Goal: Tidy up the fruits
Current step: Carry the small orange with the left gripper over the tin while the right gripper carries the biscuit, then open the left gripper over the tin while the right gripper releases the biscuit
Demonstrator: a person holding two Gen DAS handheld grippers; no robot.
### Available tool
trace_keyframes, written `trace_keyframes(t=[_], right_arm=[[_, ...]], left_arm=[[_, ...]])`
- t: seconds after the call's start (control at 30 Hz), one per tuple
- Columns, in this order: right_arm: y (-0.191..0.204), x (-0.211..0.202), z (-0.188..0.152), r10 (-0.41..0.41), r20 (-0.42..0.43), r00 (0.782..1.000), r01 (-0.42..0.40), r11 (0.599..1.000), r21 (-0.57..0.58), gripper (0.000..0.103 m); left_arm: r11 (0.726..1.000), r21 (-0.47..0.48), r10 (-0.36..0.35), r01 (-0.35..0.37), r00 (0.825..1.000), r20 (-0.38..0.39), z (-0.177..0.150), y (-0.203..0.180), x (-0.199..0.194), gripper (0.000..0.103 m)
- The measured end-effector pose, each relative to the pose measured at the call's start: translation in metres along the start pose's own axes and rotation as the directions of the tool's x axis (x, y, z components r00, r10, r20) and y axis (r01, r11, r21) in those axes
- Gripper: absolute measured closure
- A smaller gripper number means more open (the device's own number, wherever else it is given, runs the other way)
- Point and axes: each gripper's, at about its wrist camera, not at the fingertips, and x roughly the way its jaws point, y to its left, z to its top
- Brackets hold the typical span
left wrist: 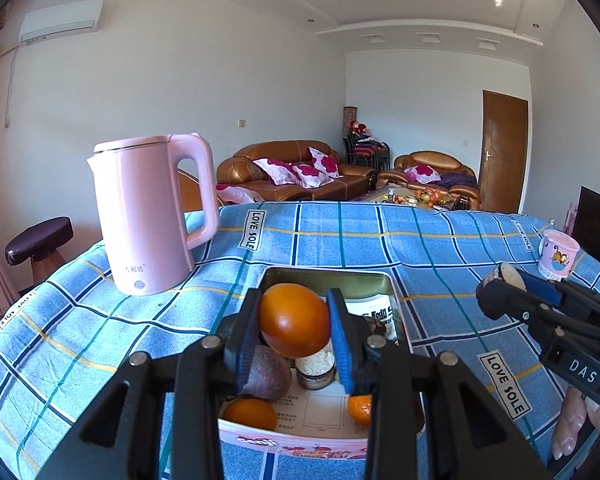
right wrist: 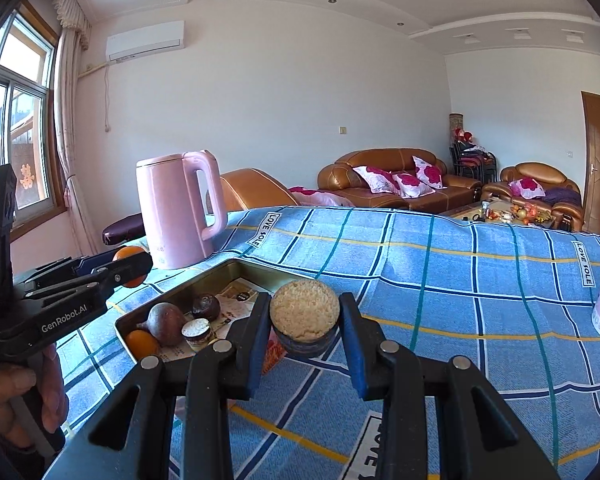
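While the left gripper [left wrist: 294,334] is closed on an orange [left wrist: 295,319], the fruit sits in the lower centre of the left wrist frame, above the tin [left wrist: 324,278]. Both blue pads touch the orange, one on each side. Under it in the tin lie a dark purple fruit [left wrist: 268,374], a small cake [left wrist: 315,368] with a crumbly top, and two more oranges [left wrist: 250,414] at the near wall (one at each side, partly hidden by the fingers).

The right gripper [right wrist: 305,322] is closed on a second cake [right wrist: 305,316] with a pale crumbly top and a dark wrapper. In the right wrist frame it is in the centre, held over the blue checked cloth [right wrist: 440,280], just right of the tin's near corner. The left pad touches it; at the right pad I cannot tell if a thin gap is there.

A pink kettle [left wrist: 152,216] stands upright on the cloth in the left of the frame, behind the tin. A pink cup [left wrist: 558,254] stands at the right edge, well apart from the tin. A hand [right wrist: 24,396] holding the left tool shows in the lower left of the right wrist frame.
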Motion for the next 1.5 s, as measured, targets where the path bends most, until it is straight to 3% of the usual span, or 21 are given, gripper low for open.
trace_keyframes(t=[0.97,1.5], right_arm=[[0.045,0.040,0.004,0.073,-0.050,0.996,-0.076,0.995,-0.060,0.067],[0.047,0.061,0.000,0.081,-0.111,0.990,-0.087,0.995,-0.044,0.067]], left_arm=[[1.000,-0.026,0.000,-0.002,0.997,-0.072,-0.015,0.015,0.014,0.068],[1.000,-0.026,-0.013,0.011,0.995,-0.102,-0.020,0.015,0.021,0.068]])
